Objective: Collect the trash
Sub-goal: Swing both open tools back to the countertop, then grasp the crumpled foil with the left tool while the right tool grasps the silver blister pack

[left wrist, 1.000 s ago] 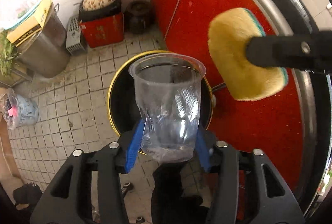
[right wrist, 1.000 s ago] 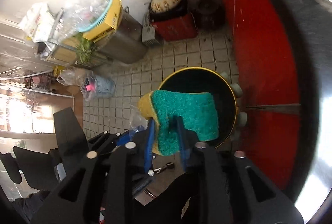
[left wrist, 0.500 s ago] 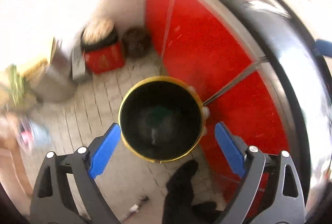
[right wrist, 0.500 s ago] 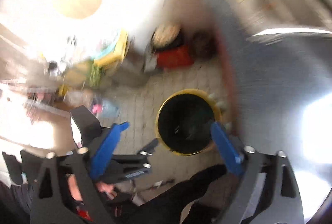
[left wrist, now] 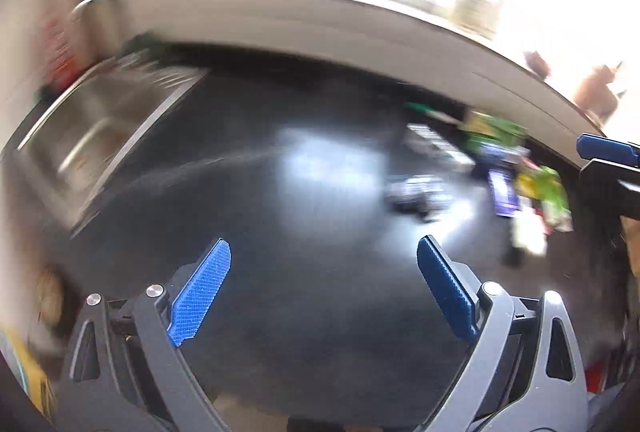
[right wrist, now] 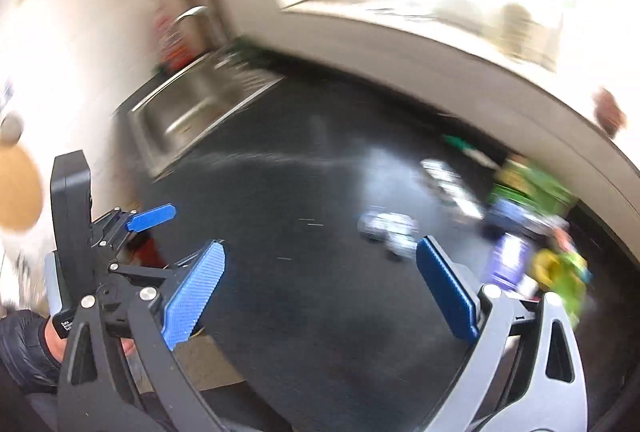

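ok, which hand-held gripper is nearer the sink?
Left. The left hand-held gripper hangs on the side of the sink; the right hand-held gripper is beside it, toward the wrappers.

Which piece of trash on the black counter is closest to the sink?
The crumpled silvery wrapper lying alone mid-counter. The green and purple packets sit bunched farther from the sink, near the far end.

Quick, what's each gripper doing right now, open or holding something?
Left gripper: open, nothing between its blue pads, over the dark countertop.
Right gripper: open, empty too.
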Action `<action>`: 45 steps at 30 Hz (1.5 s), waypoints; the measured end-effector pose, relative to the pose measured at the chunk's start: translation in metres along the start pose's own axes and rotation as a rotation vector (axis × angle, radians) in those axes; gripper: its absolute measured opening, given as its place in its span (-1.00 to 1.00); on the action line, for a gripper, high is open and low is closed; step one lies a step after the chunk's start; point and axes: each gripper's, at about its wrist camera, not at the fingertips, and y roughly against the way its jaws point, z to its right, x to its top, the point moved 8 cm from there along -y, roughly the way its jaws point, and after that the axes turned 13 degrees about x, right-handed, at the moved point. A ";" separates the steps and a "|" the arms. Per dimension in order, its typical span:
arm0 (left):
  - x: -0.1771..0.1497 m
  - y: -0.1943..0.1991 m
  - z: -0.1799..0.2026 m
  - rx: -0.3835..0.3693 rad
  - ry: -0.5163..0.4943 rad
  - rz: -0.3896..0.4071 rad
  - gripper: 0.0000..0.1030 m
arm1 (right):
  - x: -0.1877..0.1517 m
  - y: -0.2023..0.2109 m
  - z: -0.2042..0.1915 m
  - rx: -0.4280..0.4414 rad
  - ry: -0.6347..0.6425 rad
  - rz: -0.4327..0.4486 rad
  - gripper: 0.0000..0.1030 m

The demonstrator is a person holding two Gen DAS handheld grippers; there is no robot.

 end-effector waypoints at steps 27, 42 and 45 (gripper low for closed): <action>0.013 -0.118 0.133 -0.004 -0.203 -0.111 0.78 | 0.012 -0.074 0.169 0.020 0.033 -0.150 0.78; 0.016 -0.177 0.146 0.016 -0.252 -0.103 0.18 | 0.024 -0.210 0.224 -0.011 0.119 -0.366 0.08; 0.018 -0.174 0.149 0.005 -0.249 -0.117 -0.21 | 0.021 -0.207 0.221 0.002 0.118 -0.368 -0.07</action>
